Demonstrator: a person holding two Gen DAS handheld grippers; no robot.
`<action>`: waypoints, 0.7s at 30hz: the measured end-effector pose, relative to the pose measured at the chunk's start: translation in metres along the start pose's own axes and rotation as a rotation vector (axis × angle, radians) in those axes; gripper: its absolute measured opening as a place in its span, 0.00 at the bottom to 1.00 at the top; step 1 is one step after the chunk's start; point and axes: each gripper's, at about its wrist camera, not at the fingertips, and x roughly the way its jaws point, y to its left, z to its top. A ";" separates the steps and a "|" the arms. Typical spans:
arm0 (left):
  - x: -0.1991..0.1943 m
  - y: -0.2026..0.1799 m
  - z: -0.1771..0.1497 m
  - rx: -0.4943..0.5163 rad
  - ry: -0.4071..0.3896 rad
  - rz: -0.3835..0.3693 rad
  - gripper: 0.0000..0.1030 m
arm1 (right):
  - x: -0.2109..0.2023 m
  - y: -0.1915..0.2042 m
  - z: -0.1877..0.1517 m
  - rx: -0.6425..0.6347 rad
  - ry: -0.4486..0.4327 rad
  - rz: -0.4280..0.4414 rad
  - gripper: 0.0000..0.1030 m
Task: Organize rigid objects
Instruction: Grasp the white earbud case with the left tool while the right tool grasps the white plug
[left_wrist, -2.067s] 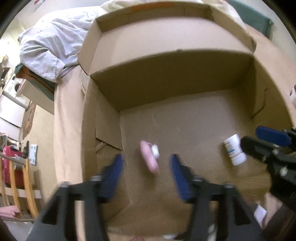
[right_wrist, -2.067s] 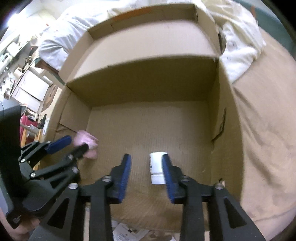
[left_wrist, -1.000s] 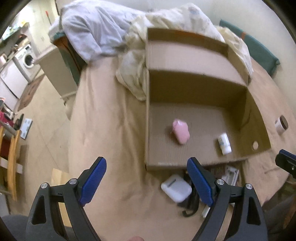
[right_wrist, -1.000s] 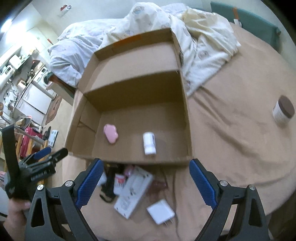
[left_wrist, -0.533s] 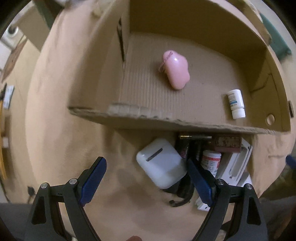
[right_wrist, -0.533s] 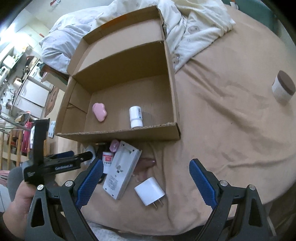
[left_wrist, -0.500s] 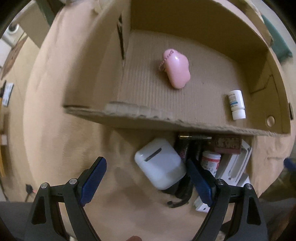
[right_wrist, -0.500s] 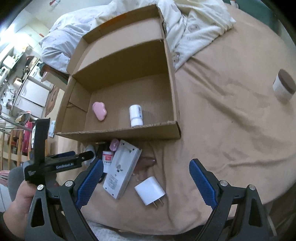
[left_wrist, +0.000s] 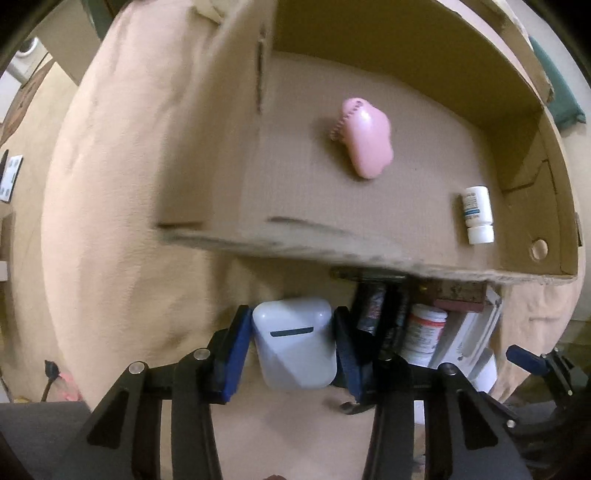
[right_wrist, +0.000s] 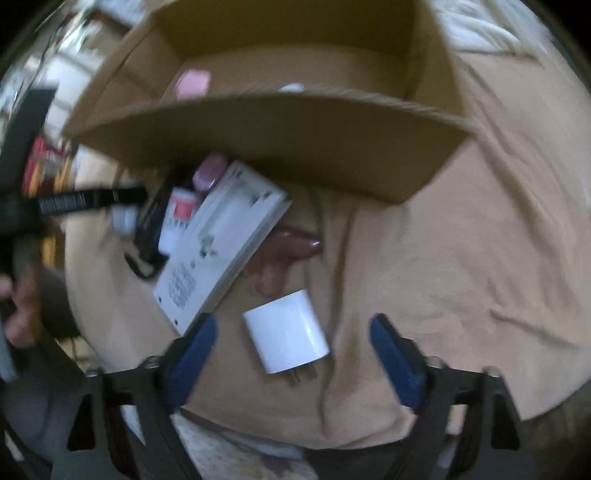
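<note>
Pinching the white earbud case (left_wrist: 295, 343) with my left gripper (left_wrist: 291, 347) beside the cardboard box's (left_wrist: 369, 254) front wall; right gripper (right_wrist: 291, 347) spread wide around the charger (right_wrist: 286, 341), for boxing.

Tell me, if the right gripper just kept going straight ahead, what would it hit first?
Probably the white charger: it lies between the open right gripper's fingers, just ahead. Past it comes the box's near wall, though depth is hard to judge.

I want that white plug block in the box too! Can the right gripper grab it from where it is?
Probably yes. The right gripper has its jaws wide open on either side of the white square plug block, which lies alone on the tan cloth, nothing covering it.
</note>
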 end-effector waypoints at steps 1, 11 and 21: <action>0.000 0.001 -0.001 0.004 -0.001 0.009 0.40 | 0.003 0.005 0.000 -0.025 0.006 -0.017 0.77; 0.025 -0.017 -0.006 0.067 0.021 0.102 0.40 | 0.029 0.024 -0.002 -0.143 0.054 -0.153 0.52; 0.024 -0.028 -0.006 0.100 0.006 0.138 0.40 | 0.012 0.025 -0.004 -0.148 0.010 -0.151 0.43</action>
